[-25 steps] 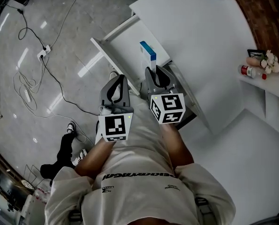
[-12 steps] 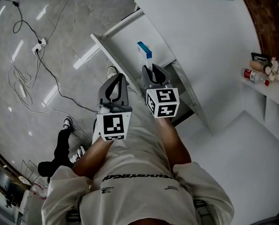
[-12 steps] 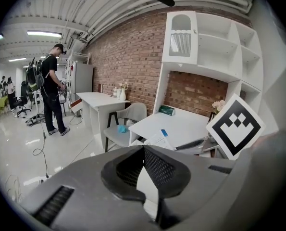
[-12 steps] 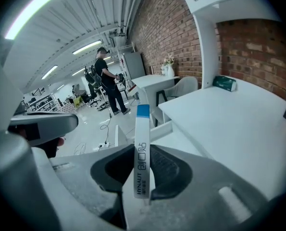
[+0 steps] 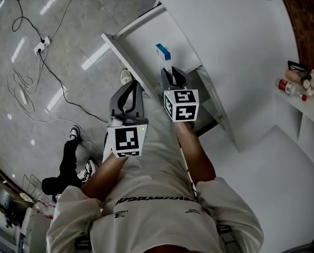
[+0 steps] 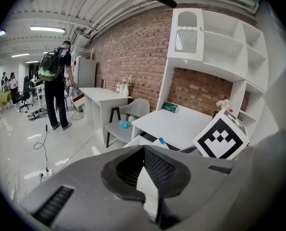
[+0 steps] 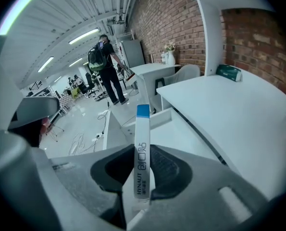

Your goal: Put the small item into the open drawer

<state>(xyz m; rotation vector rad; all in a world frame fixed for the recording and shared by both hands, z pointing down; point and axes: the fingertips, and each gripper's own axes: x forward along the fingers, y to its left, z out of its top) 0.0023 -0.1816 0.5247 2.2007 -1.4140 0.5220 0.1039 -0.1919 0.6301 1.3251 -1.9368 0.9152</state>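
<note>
Room: white drawer [image 5: 146, 38] open above a grey floor [image 5: 56, 51].
Right gripper [image 7: 143, 153]: you pinch the slim box [image 7: 142, 138] upright.
Left gripper [image 6: 143, 150]: pressed together, empty.
Risk: release high and it may topple past the rim.

Right hand-held gripper [image 5: 171, 76], clamping the small box [image 5: 163, 55], has dipped toward twelve o'clock over the open drawer [image 5: 142, 36]; left hand-held gripper [image 5: 134, 89] follows lower.
</note>
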